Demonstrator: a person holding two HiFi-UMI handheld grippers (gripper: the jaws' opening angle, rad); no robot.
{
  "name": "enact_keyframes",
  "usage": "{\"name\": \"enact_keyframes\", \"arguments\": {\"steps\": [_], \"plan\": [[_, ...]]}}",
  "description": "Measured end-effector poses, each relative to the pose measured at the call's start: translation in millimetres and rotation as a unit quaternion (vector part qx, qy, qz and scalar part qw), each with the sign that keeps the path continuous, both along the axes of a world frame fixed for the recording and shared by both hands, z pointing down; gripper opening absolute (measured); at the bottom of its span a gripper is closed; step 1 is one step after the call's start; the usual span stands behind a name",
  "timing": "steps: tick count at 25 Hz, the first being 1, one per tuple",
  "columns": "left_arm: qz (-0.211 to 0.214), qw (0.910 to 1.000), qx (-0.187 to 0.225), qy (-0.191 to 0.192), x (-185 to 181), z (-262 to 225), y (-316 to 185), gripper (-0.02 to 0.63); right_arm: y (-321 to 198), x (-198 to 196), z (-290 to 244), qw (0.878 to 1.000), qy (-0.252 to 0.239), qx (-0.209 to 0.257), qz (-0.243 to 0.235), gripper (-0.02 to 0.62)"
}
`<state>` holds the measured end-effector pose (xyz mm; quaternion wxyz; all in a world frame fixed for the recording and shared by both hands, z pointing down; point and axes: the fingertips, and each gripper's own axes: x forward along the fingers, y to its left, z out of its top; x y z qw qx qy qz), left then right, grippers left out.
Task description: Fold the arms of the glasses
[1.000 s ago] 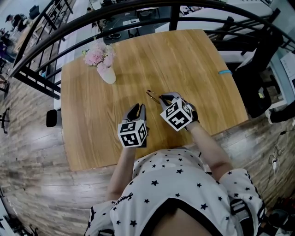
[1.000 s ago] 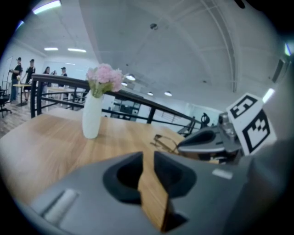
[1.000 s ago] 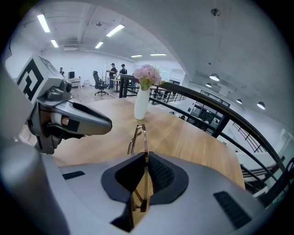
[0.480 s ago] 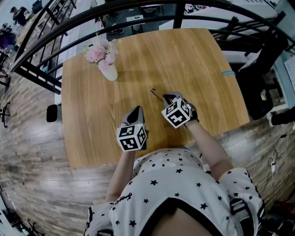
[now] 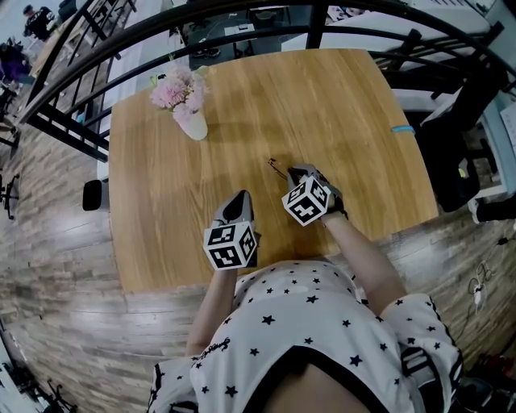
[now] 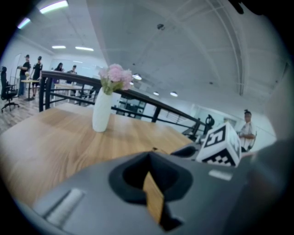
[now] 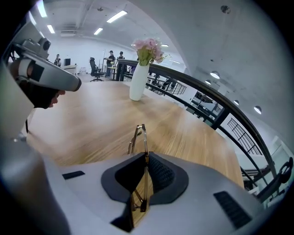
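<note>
Thin gold-framed glasses (image 7: 140, 135) stick out forward from my right gripper (image 7: 146, 158), which is shut on them just above the wooden table (image 5: 242, 105). In the head view the glasses (image 5: 276, 165) show as a small dark sliver ahead of the right gripper (image 5: 295, 173). I cannot tell whether their arms are folded. My left gripper (image 5: 239, 202) is held to the left of the right one and nearer the table's front edge. Its jaws (image 6: 149, 158) are shut with nothing between them. The right gripper's marker cube (image 6: 220, 144) shows in the left gripper view.
A white vase (image 5: 191, 123) with pink flowers (image 5: 177, 87) stands at the table's far left. A small blue strip (image 5: 397, 127) lies at the right edge. A black railing (image 5: 242, 16) curves round the far side, and a dark chair (image 5: 459, 121) stands to the right.
My left gripper's jaws have gone from open to shut, with nothing in them. The right gripper has sunk a little toward the table with the glasses.
</note>
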<state>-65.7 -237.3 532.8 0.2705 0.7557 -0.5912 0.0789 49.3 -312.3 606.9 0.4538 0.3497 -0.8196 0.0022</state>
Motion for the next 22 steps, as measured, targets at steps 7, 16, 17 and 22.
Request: {"name": "enact_keyframes", "arguments": {"steps": [7, 16, 17, 22], "plan": [[-0.009, 0.9998, -0.016, 0.004, -2, 8, 4, 0.008, 0, -2, 13, 1.0, 0.017, 0.005, 0.002, 0.021], [-0.016, 0.9996, -0.024, 0.005, -5, 15, 5, 0.008, 9, -9, 20, 0.999, 0.037, 0.01, -0.018, 0.021], [-0.016, 0.9995, -0.025, 0.007, -6, 15, 6, 0.008, 10, -9, 21, 0.999, 0.039, 0.01, -0.019, 0.021], [-0.011, 0.9995, -0.029, 0.006, -4, 18, 6, 0.008, 14, -12, 26, 0.998, 0.047, 0.009, -0.026, 0.034]]}}
